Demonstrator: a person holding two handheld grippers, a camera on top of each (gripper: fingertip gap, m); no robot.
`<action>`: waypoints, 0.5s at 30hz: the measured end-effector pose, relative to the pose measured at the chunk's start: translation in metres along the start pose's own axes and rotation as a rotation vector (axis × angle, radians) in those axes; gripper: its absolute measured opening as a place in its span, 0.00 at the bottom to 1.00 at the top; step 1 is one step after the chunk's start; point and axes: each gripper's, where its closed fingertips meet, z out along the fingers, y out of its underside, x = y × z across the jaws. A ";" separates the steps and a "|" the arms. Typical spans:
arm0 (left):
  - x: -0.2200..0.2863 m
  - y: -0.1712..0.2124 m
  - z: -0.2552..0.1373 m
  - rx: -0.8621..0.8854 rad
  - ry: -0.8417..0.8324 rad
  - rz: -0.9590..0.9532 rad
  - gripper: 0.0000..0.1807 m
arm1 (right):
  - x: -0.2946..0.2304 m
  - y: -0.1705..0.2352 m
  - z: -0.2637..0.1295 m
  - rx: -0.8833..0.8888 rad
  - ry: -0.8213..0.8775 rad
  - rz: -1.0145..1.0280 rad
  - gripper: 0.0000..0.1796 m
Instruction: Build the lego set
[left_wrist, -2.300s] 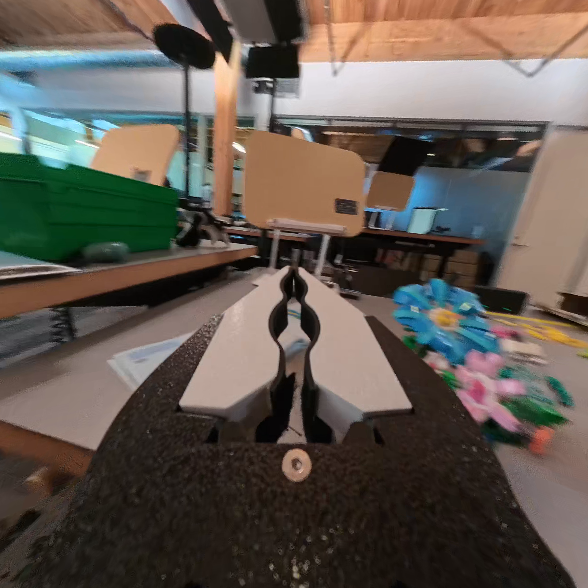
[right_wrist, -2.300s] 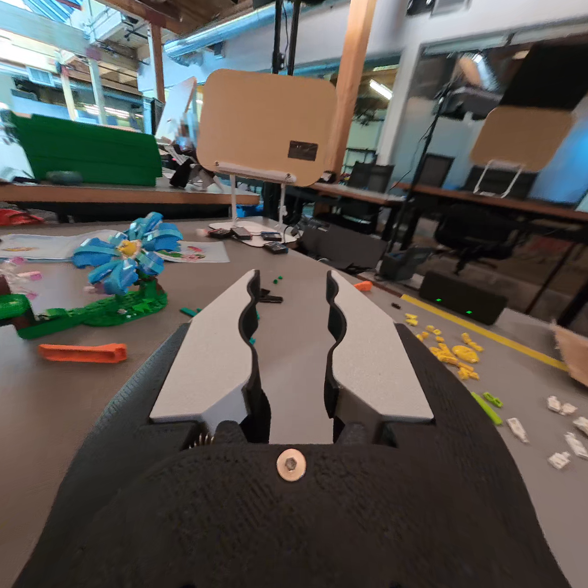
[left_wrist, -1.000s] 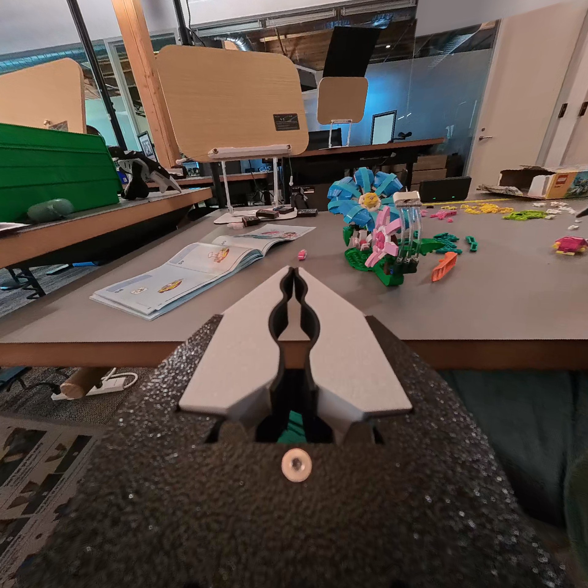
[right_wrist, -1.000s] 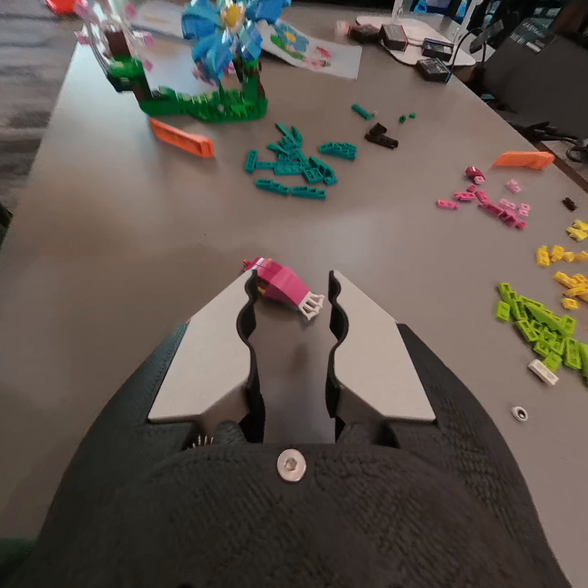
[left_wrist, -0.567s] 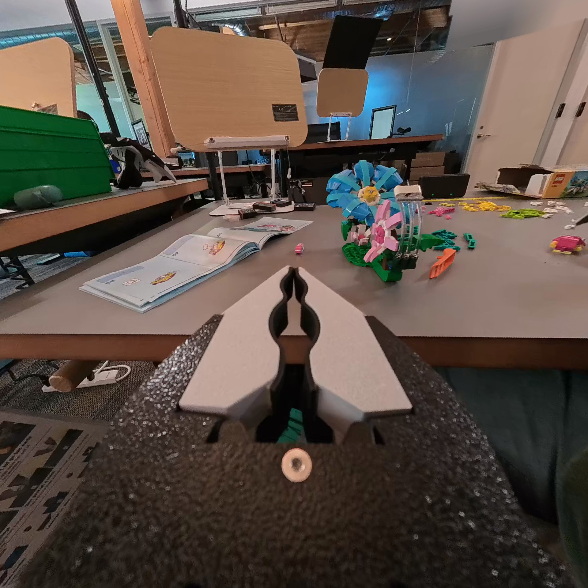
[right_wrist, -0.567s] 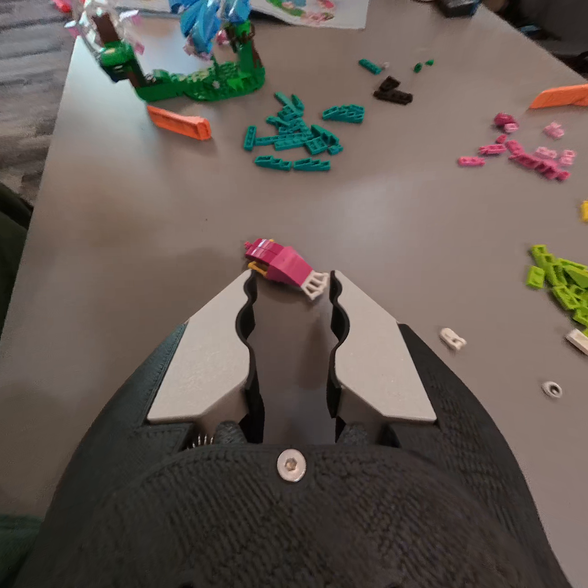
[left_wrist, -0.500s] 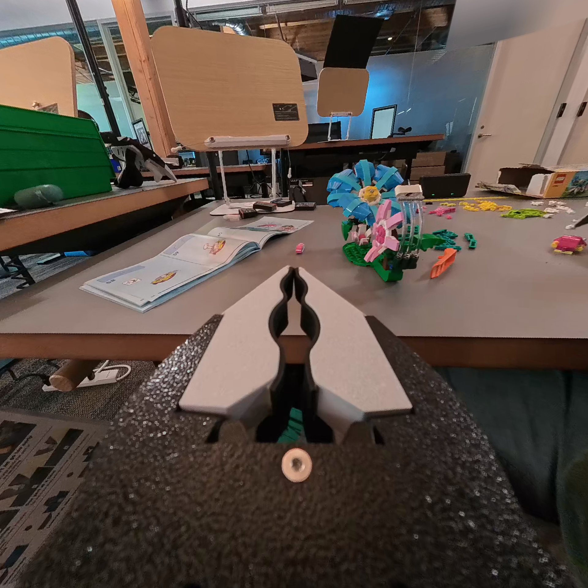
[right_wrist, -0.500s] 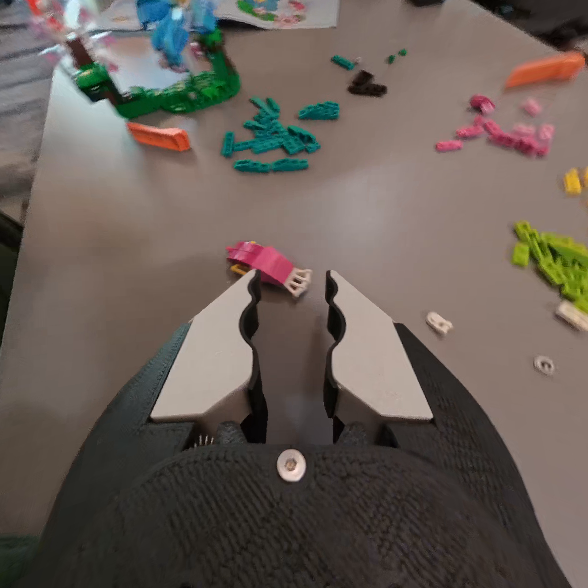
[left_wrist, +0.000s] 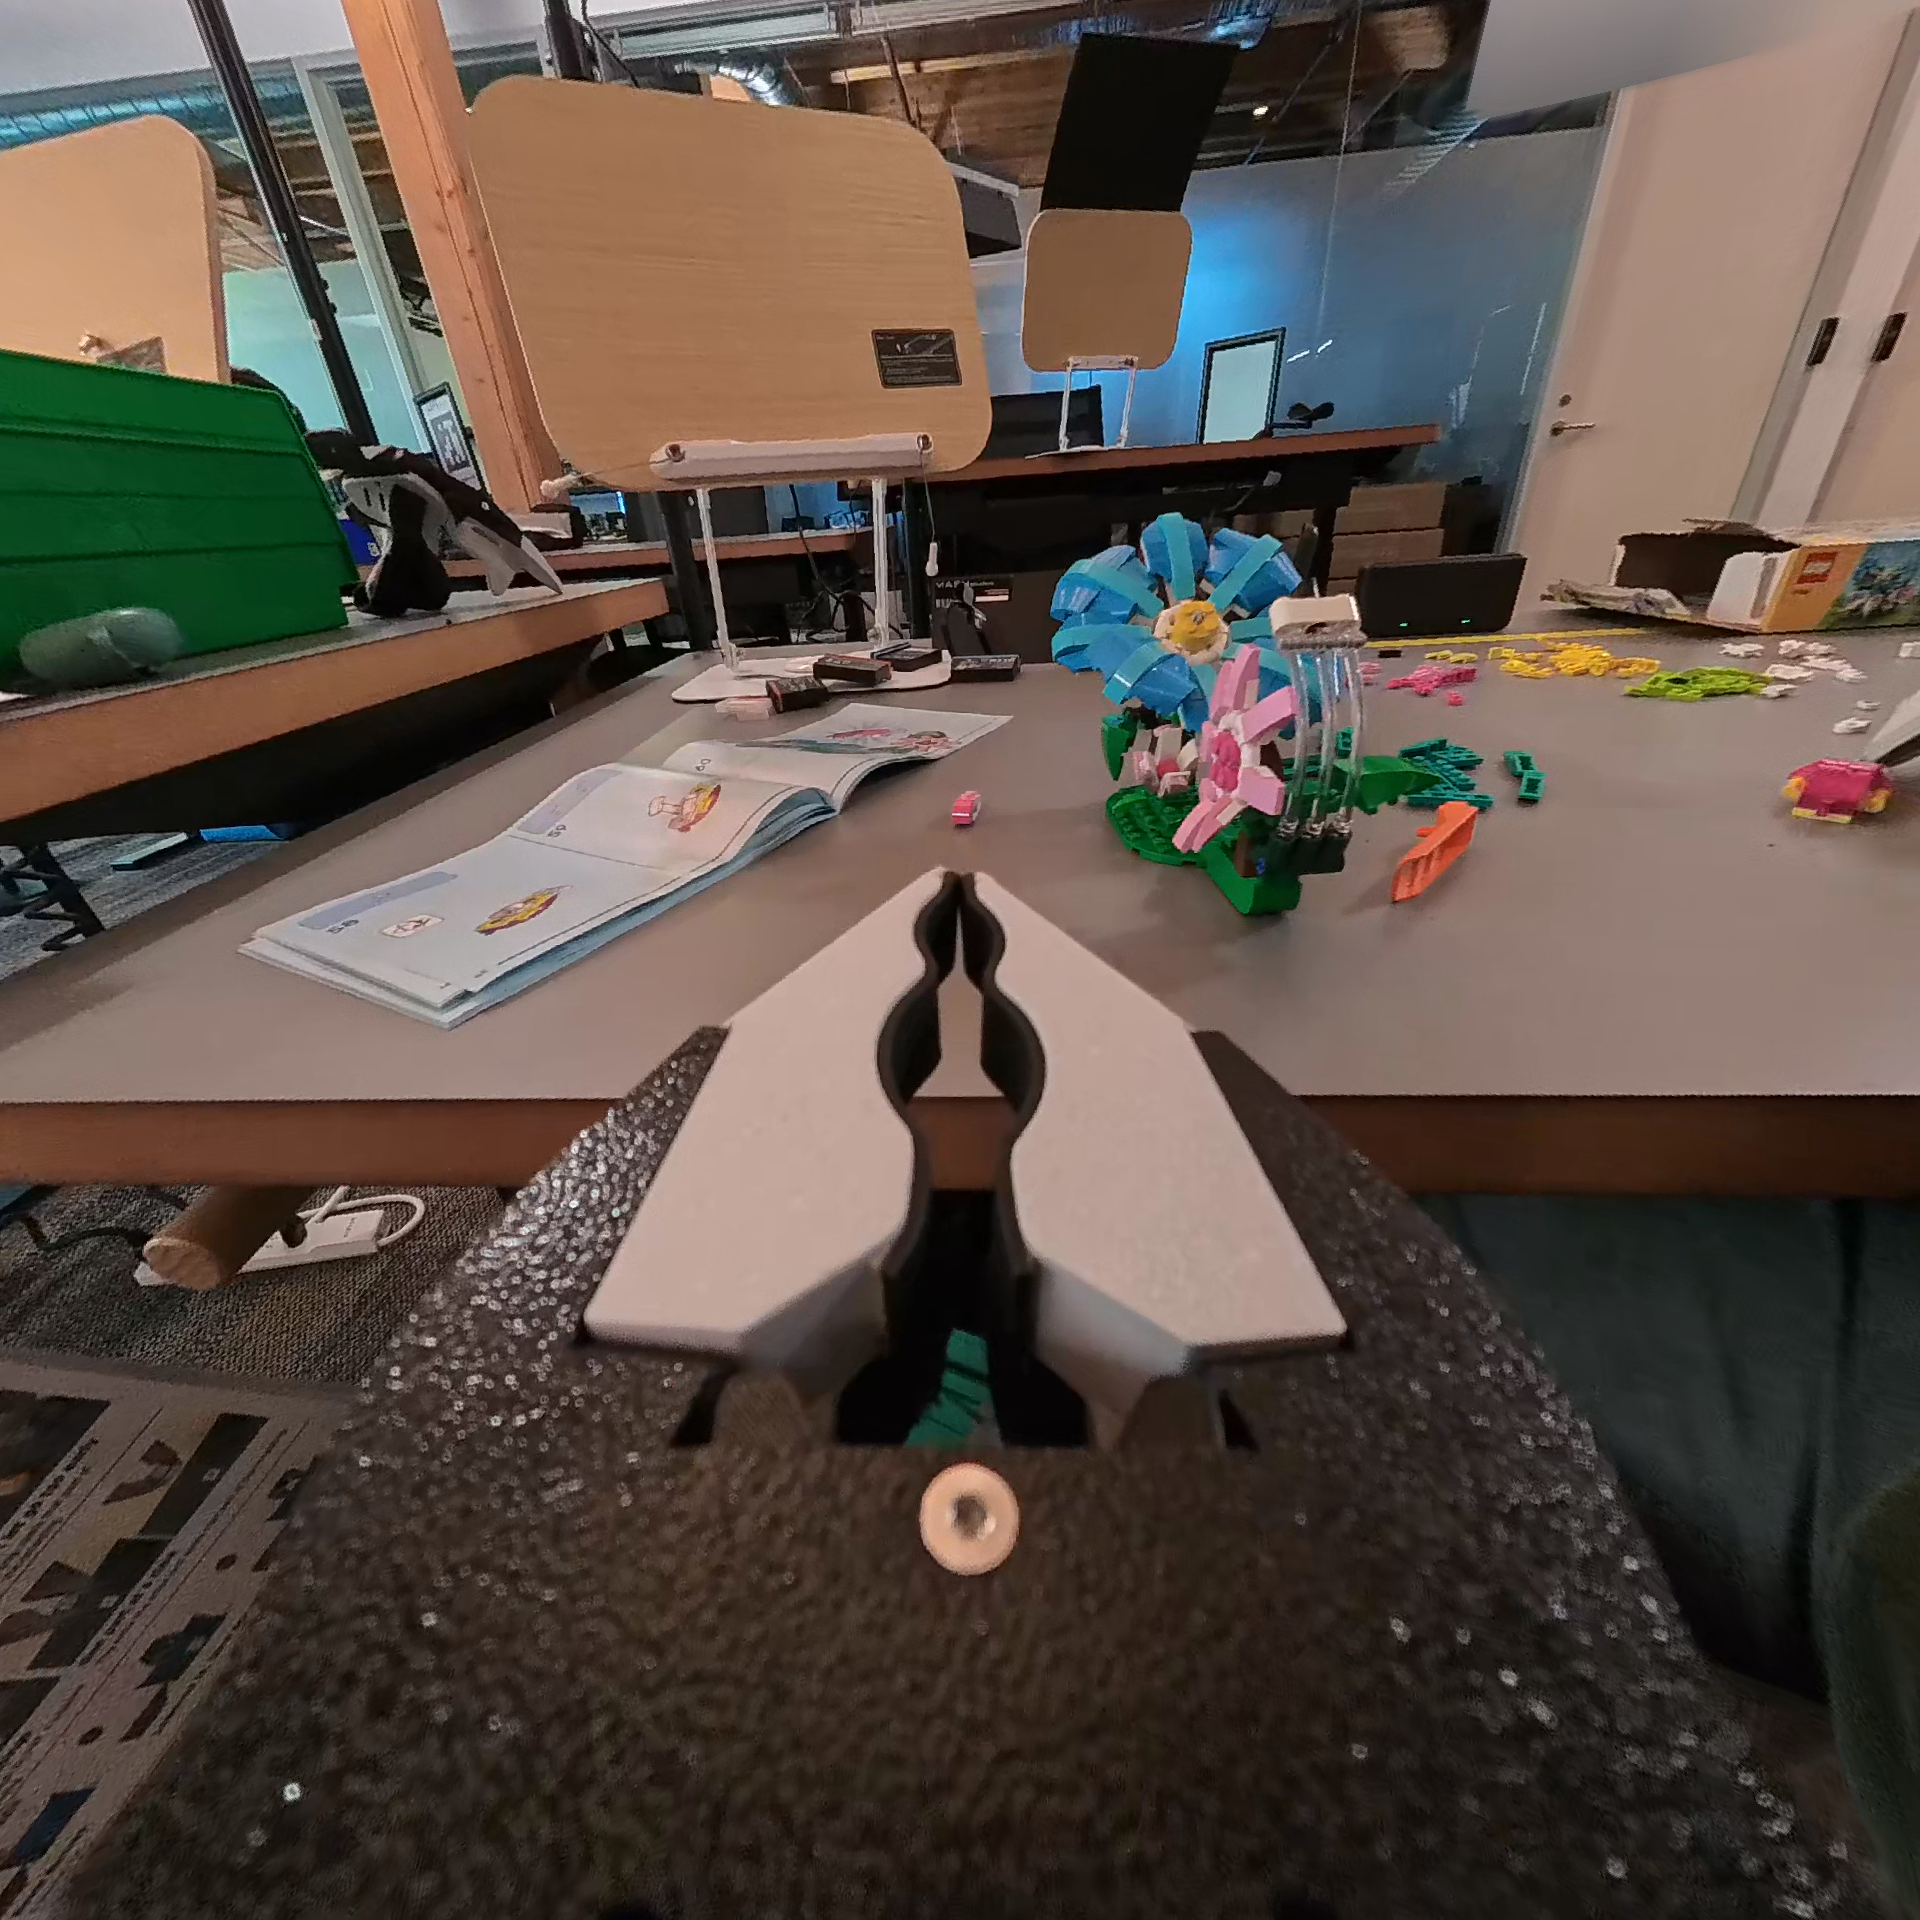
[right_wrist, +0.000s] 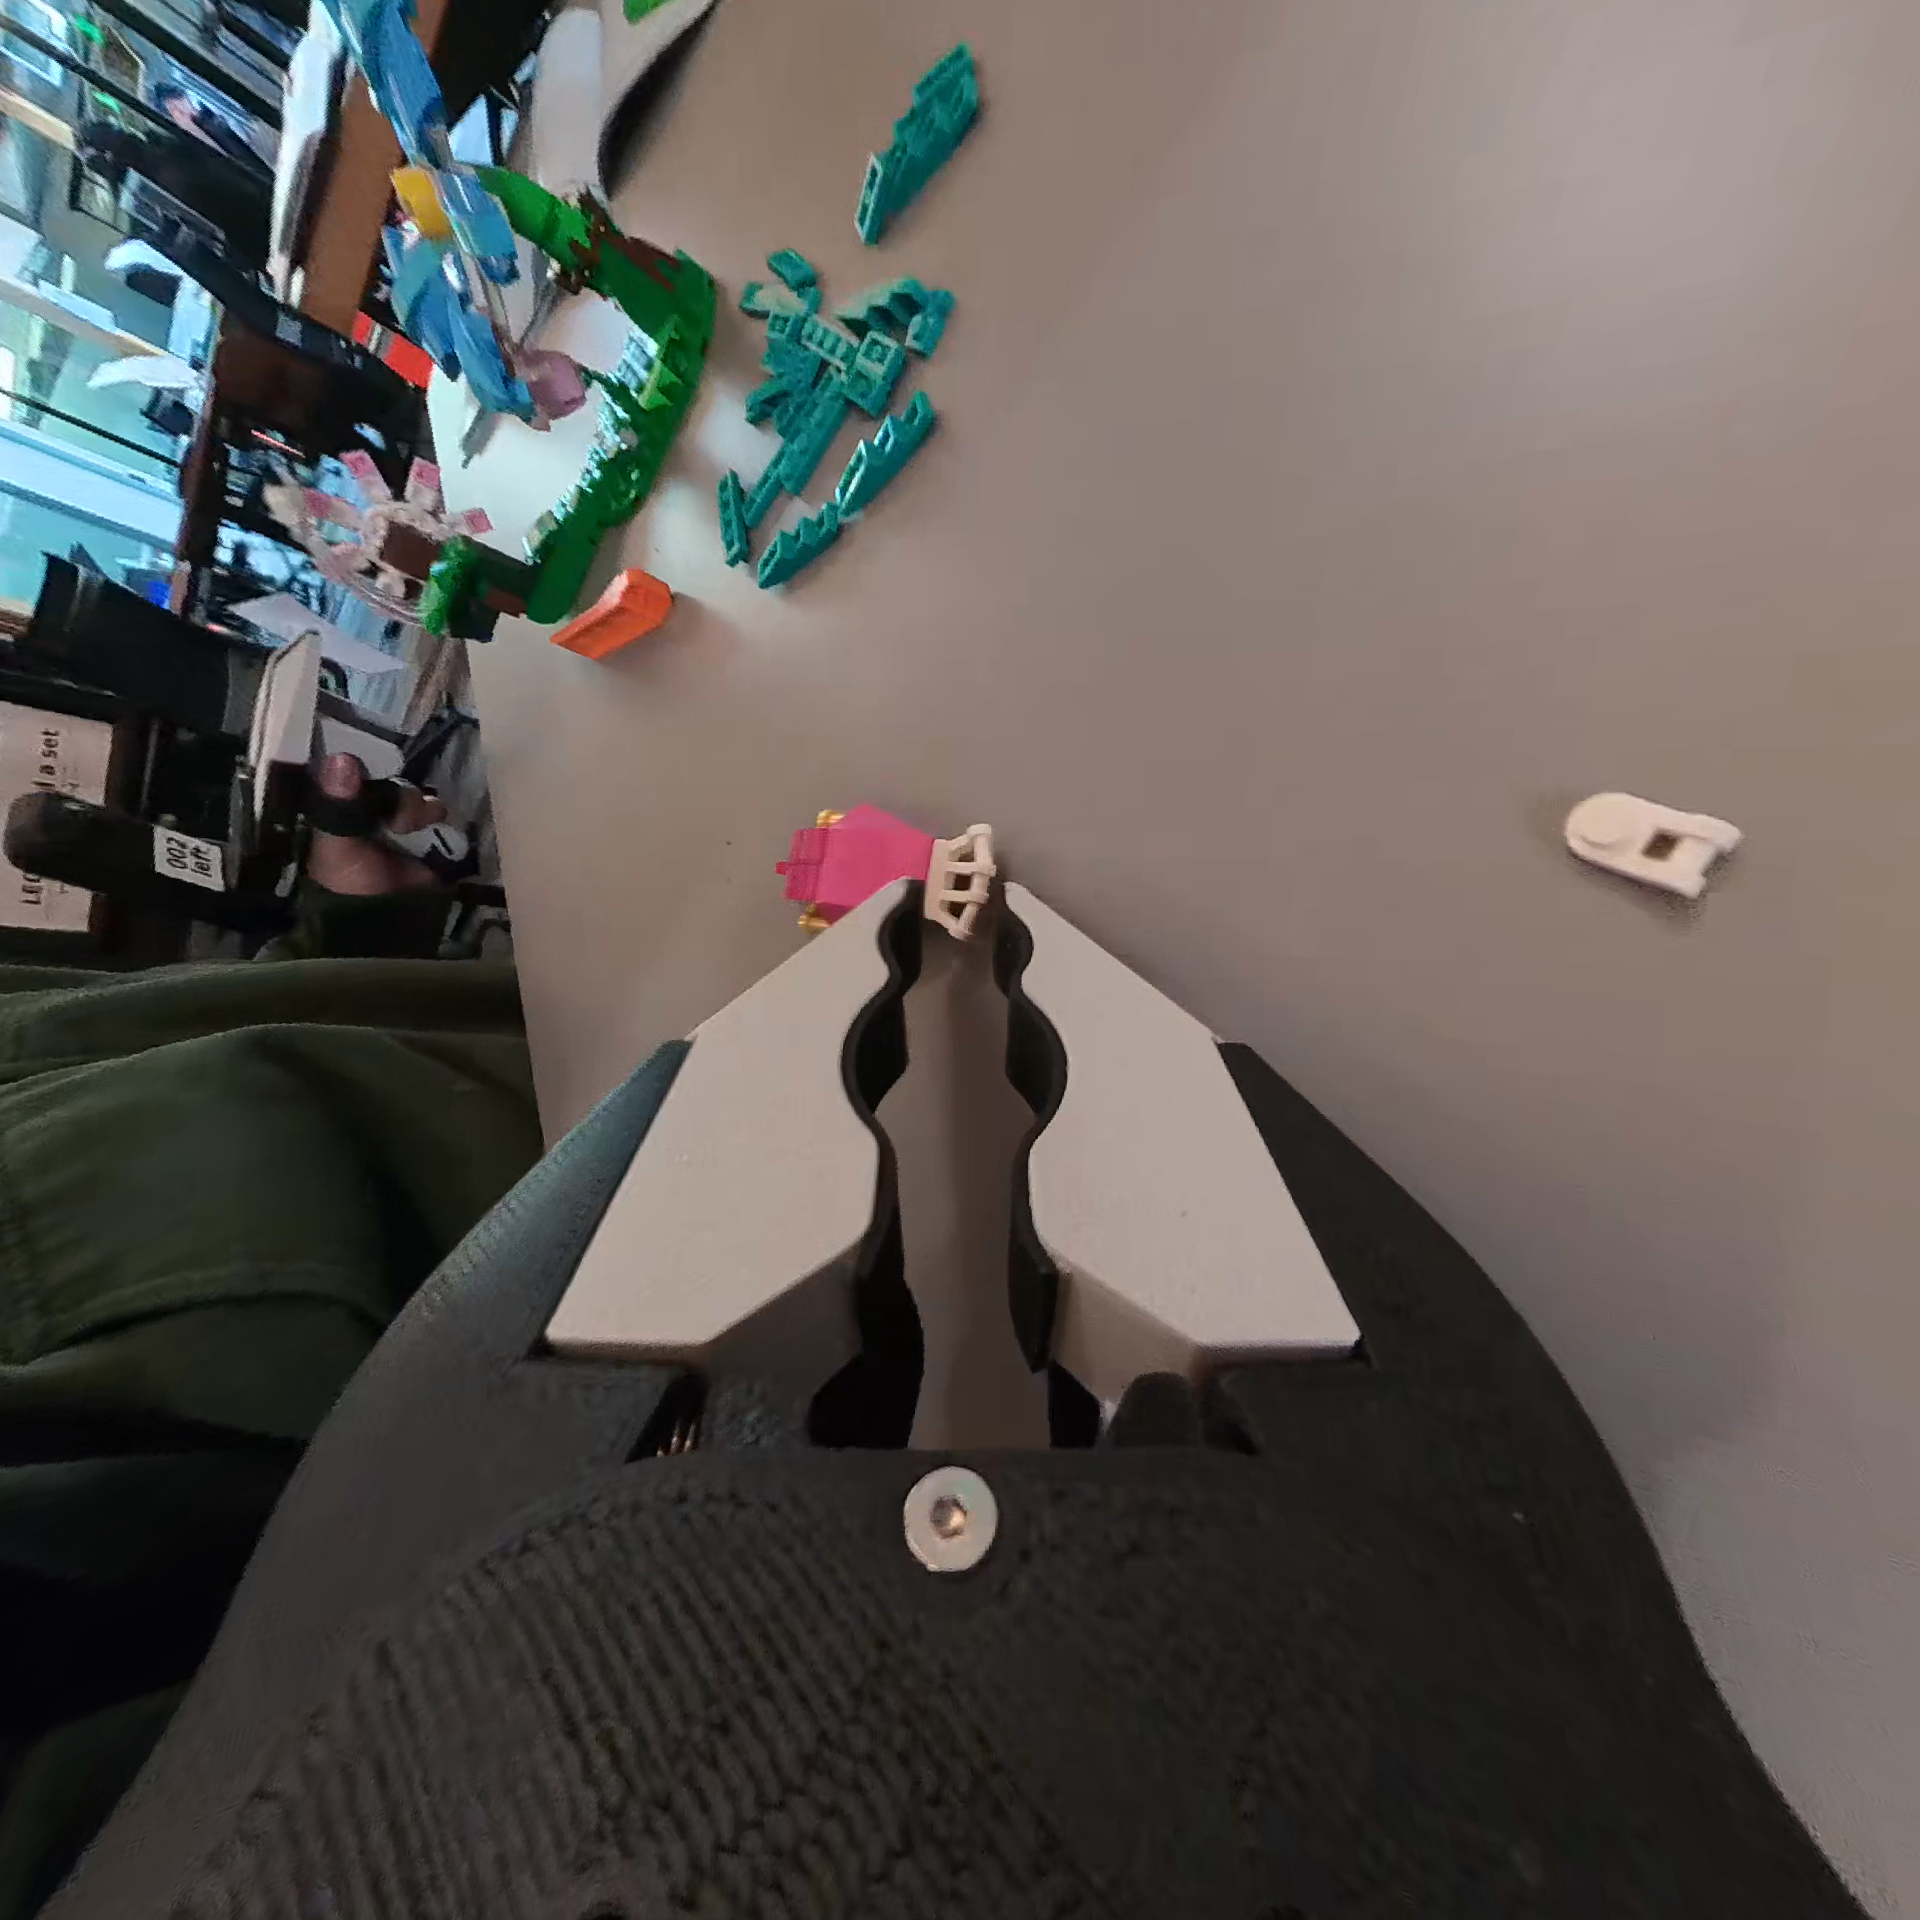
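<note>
A small magenta brick assembly with a white clip end lies on the grey table. My right gripper, rolled onto its side, has its jaws closed to a narrow gap on the white end. The assembly also shows at the far right of the left wrist view. The flower model, with blue and pink blooms on a green base, stands mid-table. My left gripper is shut and empty, held in front of the table's near edge.
An open instruction booklet lies left of the model. Teal pieces, an orange tool and a white piece lie loose. Pink, yellow and lime pieces sit farther back. A green sleeve is at the left. The grippers' ends are close to 40 cm from one another.
My right gripper has swung down to the table, rolled sideways and narrowed its jaws onto the white end of the magenta assembly. The left gripper has stayed shut and nearly still.
</note>
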 end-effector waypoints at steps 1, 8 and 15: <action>0.000 0.000 0.000 0.000 -0.001 0.001 0.00 | 0.000 0.000 0.002 -0.008 0.009 -0.006 0.04; 0.000 0.001 0.000 -0.005 -0.001 0.000 0.00 | -0.012 -0.001 0.008 -0.002 0.008 -0.105 0.01; -0.002 0.001 -0.001 -0.004 -0.006 -0.003 0.00 | -0.040 -0.037 -0.016 0.178 0.139 -0.409 0.01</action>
